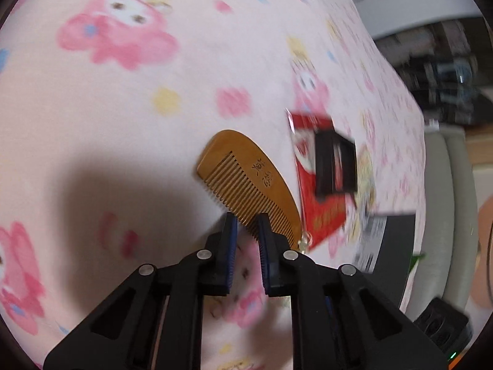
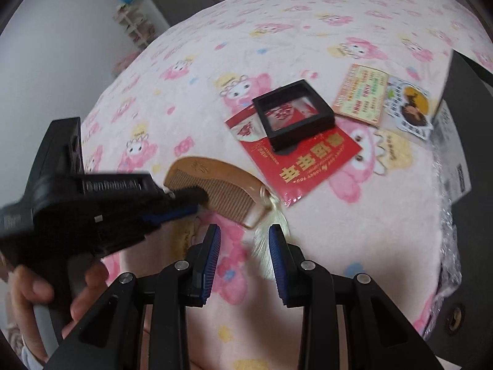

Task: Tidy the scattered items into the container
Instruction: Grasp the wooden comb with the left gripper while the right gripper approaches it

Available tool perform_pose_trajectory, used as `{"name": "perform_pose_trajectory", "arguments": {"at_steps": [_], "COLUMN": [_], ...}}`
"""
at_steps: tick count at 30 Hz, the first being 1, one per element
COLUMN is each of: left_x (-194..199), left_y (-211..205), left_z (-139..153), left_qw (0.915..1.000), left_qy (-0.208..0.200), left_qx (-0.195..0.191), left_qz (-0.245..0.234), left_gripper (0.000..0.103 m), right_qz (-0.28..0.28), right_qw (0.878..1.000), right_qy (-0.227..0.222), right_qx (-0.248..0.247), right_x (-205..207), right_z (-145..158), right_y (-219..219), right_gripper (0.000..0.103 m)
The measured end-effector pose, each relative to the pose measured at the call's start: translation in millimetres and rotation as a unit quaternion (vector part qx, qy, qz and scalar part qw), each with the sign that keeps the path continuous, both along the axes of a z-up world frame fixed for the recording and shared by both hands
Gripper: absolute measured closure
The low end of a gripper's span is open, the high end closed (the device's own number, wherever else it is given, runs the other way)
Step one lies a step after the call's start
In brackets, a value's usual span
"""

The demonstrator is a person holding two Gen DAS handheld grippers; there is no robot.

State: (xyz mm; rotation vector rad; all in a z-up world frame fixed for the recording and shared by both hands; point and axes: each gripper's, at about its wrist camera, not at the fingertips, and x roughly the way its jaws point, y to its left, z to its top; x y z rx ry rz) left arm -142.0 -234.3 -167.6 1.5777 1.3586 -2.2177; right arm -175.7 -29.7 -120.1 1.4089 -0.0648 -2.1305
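A wooden comb (image 1: 246, 182) lies on the pink patterned blanket (image 1: 123, 123). My left gripper (image 1: 248, 225) is open, its fingertips at the comb's toothed edge. In the right wrist view the left gripper (image 2: 188, 200) reaches over the comb (image 2: 215, 191) from the left. The comb's pale tassel (image 2: 271, 234) lies between my right gripper's fingers. My right gripper (image 2: 245, 237) is open and empty just short of the comb. A black square frame (image 2: 292, 117) rests on a red packet (image 2: 295, 160). Two printed cards (image 2: 360, 95) lie beyond.
A dark container (image 2: 471, 154) with bubble wrap stands at the blanket's right edge, and also shows in the left wrist view (image 1: 394, 252). A shelf (image 2: 132, 24) stands by the far wall. The person's hand (image 2: 37, 293) holds the left gripper.
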Motion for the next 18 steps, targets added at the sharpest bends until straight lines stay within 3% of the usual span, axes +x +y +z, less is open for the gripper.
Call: {"name": "perform_pose_trajectory", "arguments": {"at_steps": [2,3,4,6,13,16,18], "left_x": [3,6,9,8,-5,-19,-24], "left_y": [2,1,0,0,-13,-7,-1], "left_z": [2,3,5,10,32,22,16], "left_qw": [0.9999,0.9998,0.9998,0.9999,0.9909,0.9931,0.9923], "left_qy": [0.001,0.003,0.005,0.013,0.019,0.005,-0.014], "left_qx": [0.011,0.015,0.017,0.004,-0.117,-0.111,-0.121], "left_qz": [-0.01,-0.008,-0.005,0.008,0.064,0.038,0.02], "left_gripper": [0.09,0.083,0.069,0.062,0.064,0.076,0.077], "right_qz": [-0.003,-0.003,-0.002,-0.001,0.011,0.004,-0.002], "right_qw": [1.0,1.0,1.0,1.0,0.999,0.999,0.999], "right_qy": [-0.003,-0.006,-0.01,-0.014,-0.04,-0.042,-0.043], "right_qx": [0.0,0.001,0.002,-0.001,0.004,-0.004,-0.011], "right_x": [1,0,-1,-8,-17,-26,-33], "right_z": [-1,-2,-3,-4,-21,-28,-32], "right_y": [4,5,5,2,0,0,1], "right_gripper": [0.075,0.075,0.075,0.075,0.075,0.075,0.073]}}
